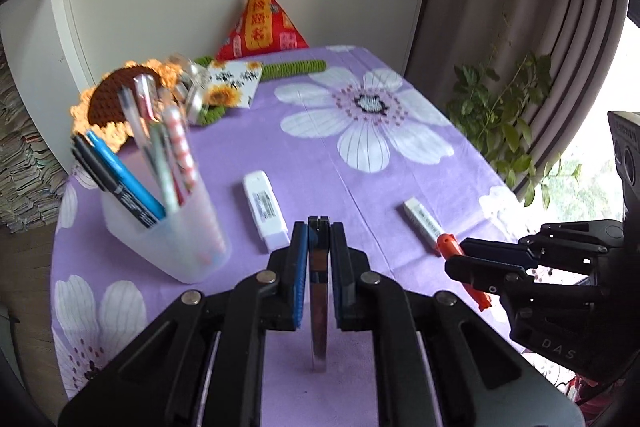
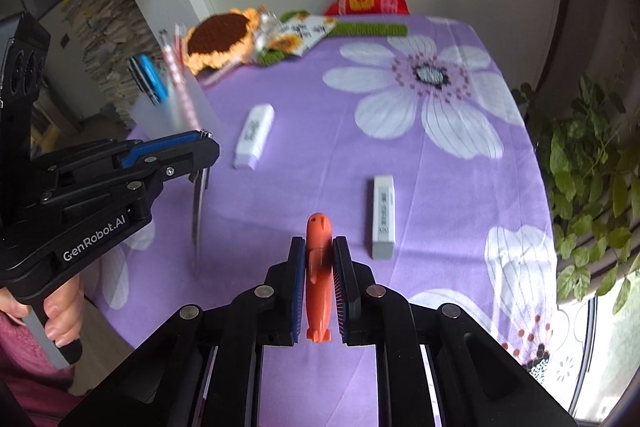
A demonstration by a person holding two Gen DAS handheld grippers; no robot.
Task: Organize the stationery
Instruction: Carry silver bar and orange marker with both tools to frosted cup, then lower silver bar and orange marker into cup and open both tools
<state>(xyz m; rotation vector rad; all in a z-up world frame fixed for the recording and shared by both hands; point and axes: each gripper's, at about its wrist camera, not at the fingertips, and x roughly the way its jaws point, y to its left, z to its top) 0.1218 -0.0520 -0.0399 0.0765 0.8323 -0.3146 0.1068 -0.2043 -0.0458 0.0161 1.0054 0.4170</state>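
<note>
The left tool (image 1: 319, 243) is clamping a metal ruler (image 1: 319, 311); the right tool (image 2: 319, 259) is gripping an orange pen (image 2: 319, 279) above the surface (image 2: 440, 187).

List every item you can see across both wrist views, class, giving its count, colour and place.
Translucent plastic pen cup: 1, frosted white, table's left, holding several pens
White rectangular erasers: 2, on purple cloth, middle
Orange plastic pen: 1, held in right gripper
Thin metal ruler-like strip: 1, silver, hanging from left gripper
Crochet sunflower: 1, brown and orange, far left
Red pyramid pouch: 1, back wall
Leafy plant: 1, green, right
Purple floral tablecloth: 1
Left gripper: black, shut
Right gripper: black, shut
</note>
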